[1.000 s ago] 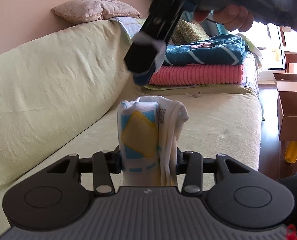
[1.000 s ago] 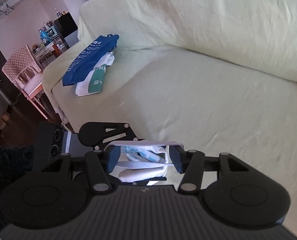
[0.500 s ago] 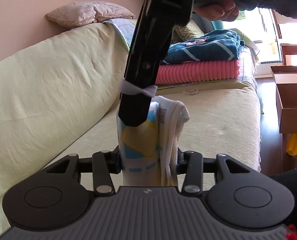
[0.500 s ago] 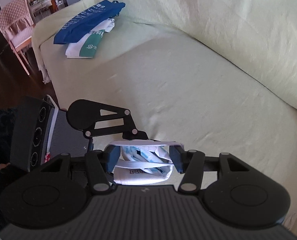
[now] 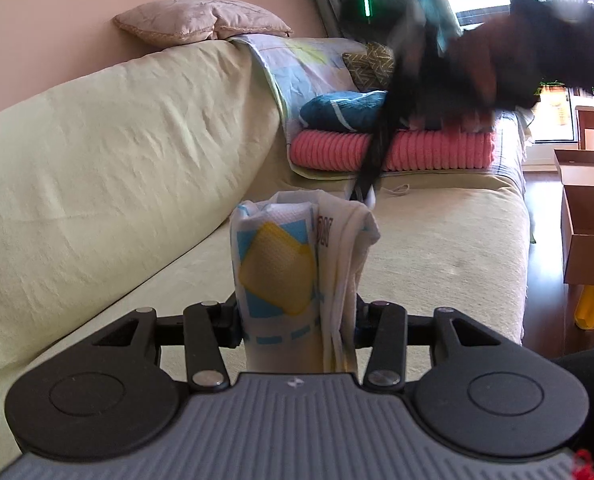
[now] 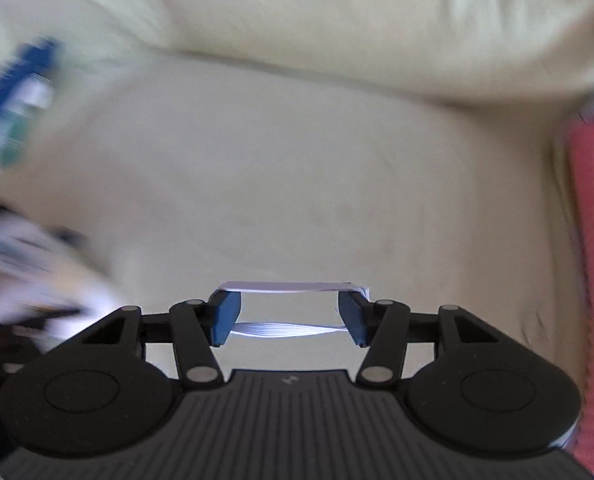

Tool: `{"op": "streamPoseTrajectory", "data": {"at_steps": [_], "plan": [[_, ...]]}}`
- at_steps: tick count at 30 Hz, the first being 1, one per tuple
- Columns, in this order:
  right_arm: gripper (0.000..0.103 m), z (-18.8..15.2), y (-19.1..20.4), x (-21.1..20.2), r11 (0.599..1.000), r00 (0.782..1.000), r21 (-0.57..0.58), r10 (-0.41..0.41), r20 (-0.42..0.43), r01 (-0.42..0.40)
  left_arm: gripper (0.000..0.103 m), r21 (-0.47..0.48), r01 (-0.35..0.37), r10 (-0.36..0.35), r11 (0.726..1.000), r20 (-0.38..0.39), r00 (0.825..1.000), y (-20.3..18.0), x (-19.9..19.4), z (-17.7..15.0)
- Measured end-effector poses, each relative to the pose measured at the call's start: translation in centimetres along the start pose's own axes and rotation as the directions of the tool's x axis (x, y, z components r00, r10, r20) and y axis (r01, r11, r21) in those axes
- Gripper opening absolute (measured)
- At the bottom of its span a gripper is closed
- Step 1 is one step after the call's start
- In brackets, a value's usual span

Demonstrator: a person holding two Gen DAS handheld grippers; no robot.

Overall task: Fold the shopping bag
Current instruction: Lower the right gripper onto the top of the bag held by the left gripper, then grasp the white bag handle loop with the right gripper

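Though rolled into a tight bundle, looks ready to spring open: shopping bag [image 5: 281, 264], white with blue and yellow print, standing upright and clamped near its lower end between the closed jaws of the left gripper [image 5: 297, 322]. Held over the sofa seat [image 5: 437, 240], roughly midway between backrest and front edge. Seems light, soft and springy. Best gripped across the whole roll, never by the loose white layers on its right side, which hang free at the top.

Right gripper [image 6: 289, 316]: jaws apart, nothing between the pads, a white elastic band [image 6: 289, 287] stretched round the outside of both fingers. Appears blurred in the left view, tips just beside the top of the bundle; contact impossible to tell. Probably calls for slipping the band over the top of the roll. Risks the band snapping off early or snagging on the loose layers.

Farther out: folded towels [image 5: 417, 148], pink under blue, at the far end of the seat; cardboard box [image 5: 589, 216] on the floor beyond the front edge.
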State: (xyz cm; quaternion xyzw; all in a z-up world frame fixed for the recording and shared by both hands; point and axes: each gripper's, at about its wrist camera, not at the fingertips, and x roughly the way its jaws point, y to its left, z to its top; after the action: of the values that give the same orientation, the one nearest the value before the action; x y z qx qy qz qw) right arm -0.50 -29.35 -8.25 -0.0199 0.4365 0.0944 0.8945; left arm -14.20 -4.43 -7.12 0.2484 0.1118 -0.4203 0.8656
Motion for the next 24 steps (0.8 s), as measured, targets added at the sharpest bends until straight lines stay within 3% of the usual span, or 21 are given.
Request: {"op": "streamPoseTrajectory", "data": {"at_steps": [6,10,12,13,15,17,21,22,24], "plan": [[0.05,-4.7,1.1,3.5,0.995,0.982,0.032,-0.103,0.158,0.099,0.051,-0.007,0.002,-0.002,1.0,-0.003,1.0,0.2,0.2,0.1],[0.049,-7.0,2.7,2.7,0.974,0.924,0.056,-0.226,0.309,0.219,0.051,-0.001,0.002,-0.002,1.0,-0.006,1.0,0.0,0.3,0.2],[0.041,-7.7,3.6,2.2,0.964,0.897,0.073,-0.265,0.352,0.256,0.051,0.004,0.002,-0.002,1.0,-0.008,1.0,-0.1,0.5,0.4],[0.03,-7.8,3.8,2.0,0.965,0.894,0.099,-0.263,0.362,0.243,0.051,0.004,0.003,-0.003,1.0,-0.01,1.0,-0.1,0.5,0.4],[0.011,-8.1,3.5,1.8,0.967,0.898,0.157,-0.244,0.365,0.199,0.051,0.007,0.003,-0.003,1.0,-0.011,1.0,-0.2,0.5,0.4],[0.009,-8.1,2.9,2.2,0.97,0.912,0.196,-0.209,0.352,0.147,0.051,0.006,0.003,-0.003,1.0,-0.012,1.0,-0.2,0.5,0.5],[0.01,-8.0,2.4,1.8,0.973,0.936,0.195,-0.177,0.305,0.121,0.051,0.004,0.004,-0.004,1.0,-0.012,1.0,-0.2,0.6,0.5],[0.015,-7.9,2.4,1.7,0.976,0.942,0.19,-0.164,0.292,0.11,0.051,0.003,0.005,-0.005,1.0,-0.012,1.0,-0.2,0.6,0.5],[0.016,-7.7,2.2,1.3,0.977,0.945,0.186,-0.154,0.289,0.103,0.051,0.001,0.006,-0.006,1.0,-0.013,1.0,-0.2,0.7,0.6]]}}
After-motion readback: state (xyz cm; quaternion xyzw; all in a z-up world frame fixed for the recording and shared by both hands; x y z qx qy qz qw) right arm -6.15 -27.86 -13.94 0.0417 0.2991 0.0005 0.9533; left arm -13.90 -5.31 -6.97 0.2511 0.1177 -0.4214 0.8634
